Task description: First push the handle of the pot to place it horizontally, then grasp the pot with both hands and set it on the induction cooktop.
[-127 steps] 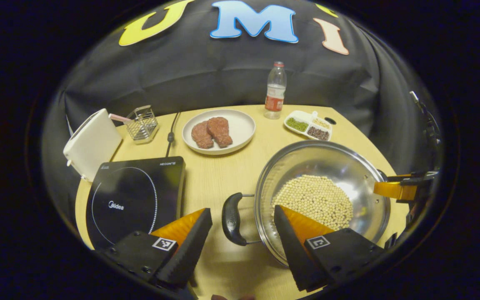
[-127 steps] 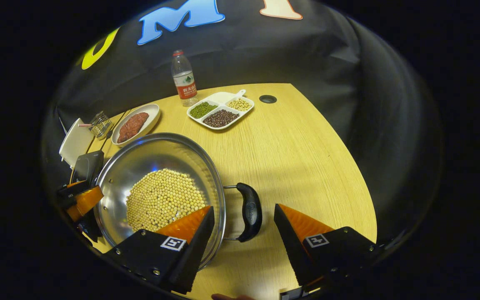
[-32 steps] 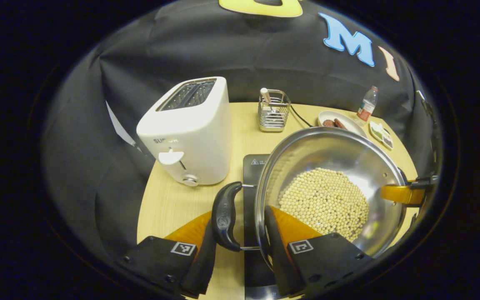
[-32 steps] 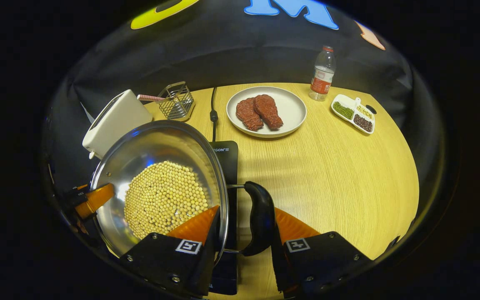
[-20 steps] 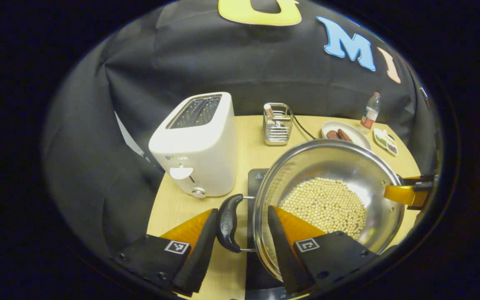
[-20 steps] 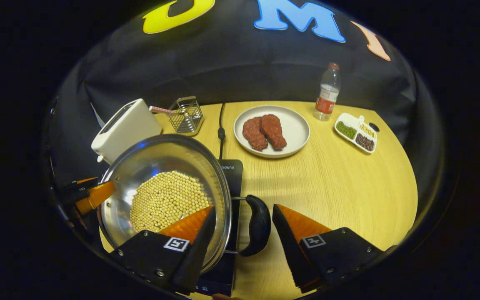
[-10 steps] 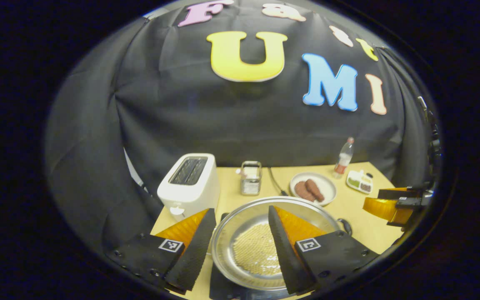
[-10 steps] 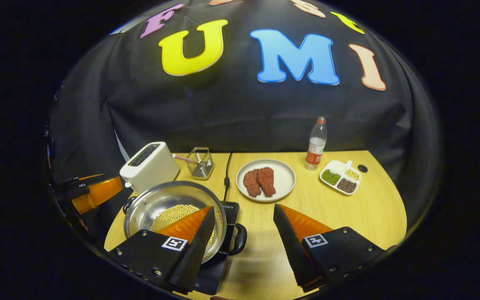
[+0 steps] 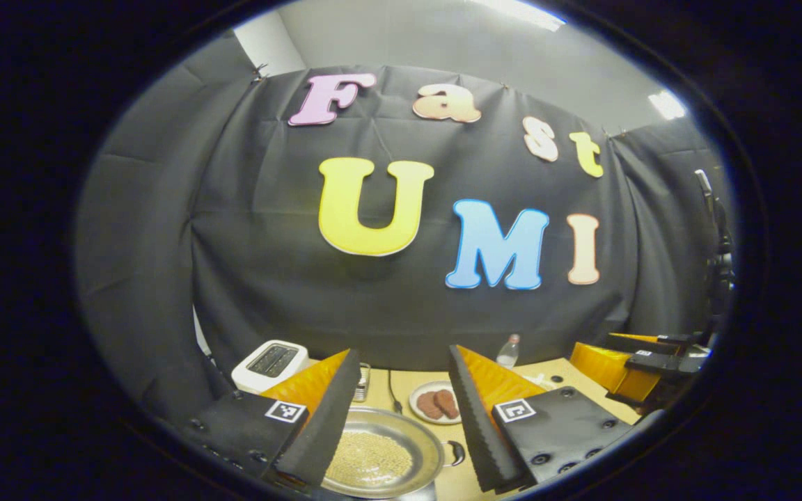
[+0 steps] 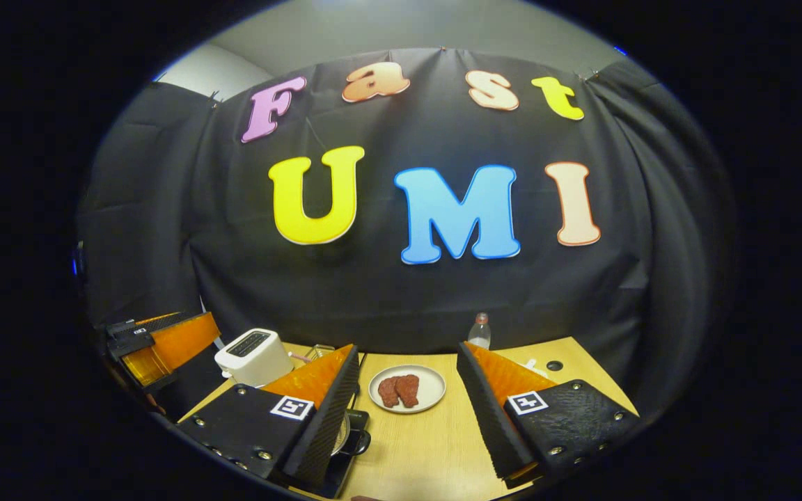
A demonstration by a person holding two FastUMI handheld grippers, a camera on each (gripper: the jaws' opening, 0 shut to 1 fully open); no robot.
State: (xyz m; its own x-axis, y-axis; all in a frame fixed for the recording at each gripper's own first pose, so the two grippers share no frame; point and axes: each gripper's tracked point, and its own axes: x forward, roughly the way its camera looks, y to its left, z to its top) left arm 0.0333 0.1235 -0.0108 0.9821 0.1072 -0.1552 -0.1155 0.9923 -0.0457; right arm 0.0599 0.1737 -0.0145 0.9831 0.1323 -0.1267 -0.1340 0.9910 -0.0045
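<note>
— Are the hand-held grippers holding anything?

— No. The left hand-held gripper (image 9: 401, 417) is spread wide with nothing between its fingers, and the right hand-held gripper (image 10: 408, 410) is just as released. Both sit high above the surface (image 10: 429, 445), pointing more at the booth wall than at the things below.

— And the pot?

— Look down between the left one's fingers: the pot (image 9: 381, 456) is low and near, full of pale beans, one dark handle (image 9: 455, 453) sticking out flat to its right. From the right gripper view I catch just its rim and that handle beside the inner finger, with a dark slab under them, the induction cooktop (image 10: 345, 459), I'd say.

— So it's on the cooktop?

— It looks that way, though the fingers hide most of the slab, so I wouldn't swear how well centred it sits. The handle lies level, the pot is set down, both grips are let go. I'd judge the job done, or nearly so.

— Anything else out there?

— Farther off, a white toaster (image 10: 253, 356) on the left, a plate of meat (image 10: 406, 390) in the middle, a water bottle (image 10: 480, 331) by the wall.
</note>
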